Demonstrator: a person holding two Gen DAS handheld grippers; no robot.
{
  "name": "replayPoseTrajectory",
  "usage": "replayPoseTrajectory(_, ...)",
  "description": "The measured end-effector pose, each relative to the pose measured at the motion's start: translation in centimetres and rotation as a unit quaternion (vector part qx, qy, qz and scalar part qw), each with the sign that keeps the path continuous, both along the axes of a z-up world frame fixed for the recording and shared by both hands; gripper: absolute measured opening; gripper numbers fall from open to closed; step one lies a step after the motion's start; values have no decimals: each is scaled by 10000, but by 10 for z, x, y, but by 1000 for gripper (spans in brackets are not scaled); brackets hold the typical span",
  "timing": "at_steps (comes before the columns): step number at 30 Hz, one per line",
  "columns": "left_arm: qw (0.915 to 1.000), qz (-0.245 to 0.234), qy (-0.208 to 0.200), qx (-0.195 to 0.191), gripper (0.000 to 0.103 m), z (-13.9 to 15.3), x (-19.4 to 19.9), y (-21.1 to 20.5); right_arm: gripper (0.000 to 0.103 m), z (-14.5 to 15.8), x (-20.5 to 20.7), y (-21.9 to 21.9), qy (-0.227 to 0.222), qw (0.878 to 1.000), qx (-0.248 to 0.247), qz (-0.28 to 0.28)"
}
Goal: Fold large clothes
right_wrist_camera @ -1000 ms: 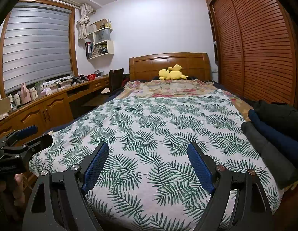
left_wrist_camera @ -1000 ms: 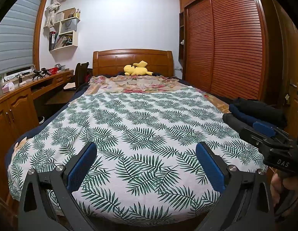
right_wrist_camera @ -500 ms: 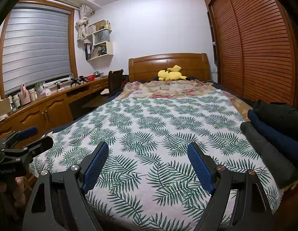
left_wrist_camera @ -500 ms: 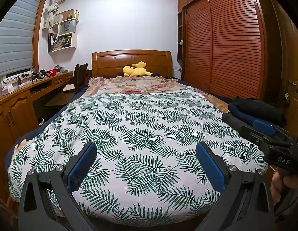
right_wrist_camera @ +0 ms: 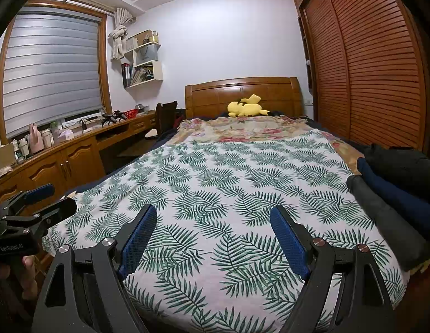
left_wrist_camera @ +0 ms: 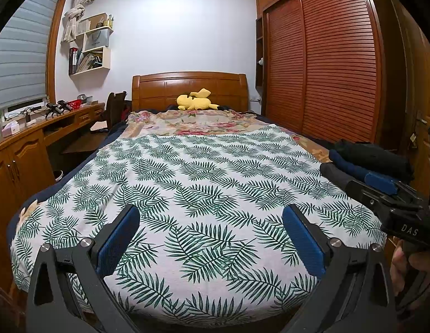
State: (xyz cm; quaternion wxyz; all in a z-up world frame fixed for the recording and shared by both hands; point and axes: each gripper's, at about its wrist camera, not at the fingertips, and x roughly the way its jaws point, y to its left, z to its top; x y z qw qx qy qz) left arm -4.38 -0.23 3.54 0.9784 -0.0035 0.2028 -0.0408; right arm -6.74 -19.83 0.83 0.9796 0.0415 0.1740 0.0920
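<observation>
the left gripper (left_wrist_camera: 210,216) hangs over the near end of the bed, its blue pads (left_wrist_camera: 117,241) spread wide with only air between them. the right gripper (right_wrist_camera: 213,216) sits beside it at the same end, likewise wide apart and empty; in the left wrist view it shows at the right edge, with a hand (left_wrist_camera: 406,263) wrapped under its handle. below both lies a leaf-print sheet (left_wrist_camera: 203,183), white with green fronds, spread flat across most of the mattress. on the right edge of the bed, near the right gripper, sits a stack of folded clothes (right_wrist_camera: 395,194): a grey piece nearest, a navy one next, a black one behind, lying side by side and touching. past the leaf print a floral blanket (right_wrist_camera: 242,129) covers the head end. a yellow plush toy (right_wrist_camera: 245,108) lies against the wooden headboard (right_wrist_camera: 242,91). a slatted wardrobe (right_wrist_camera: 376,69) lines the right wall, a long desk (right_wrist_camera: 76,149) the left.
</observation>
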Motion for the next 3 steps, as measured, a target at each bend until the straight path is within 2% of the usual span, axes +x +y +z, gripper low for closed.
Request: replayPoseTrajectory(3, 10000, 0, -4, 0, 103, 0, 0, 0, 85, 0, 1, -1, 1, 10000, 18, -6)
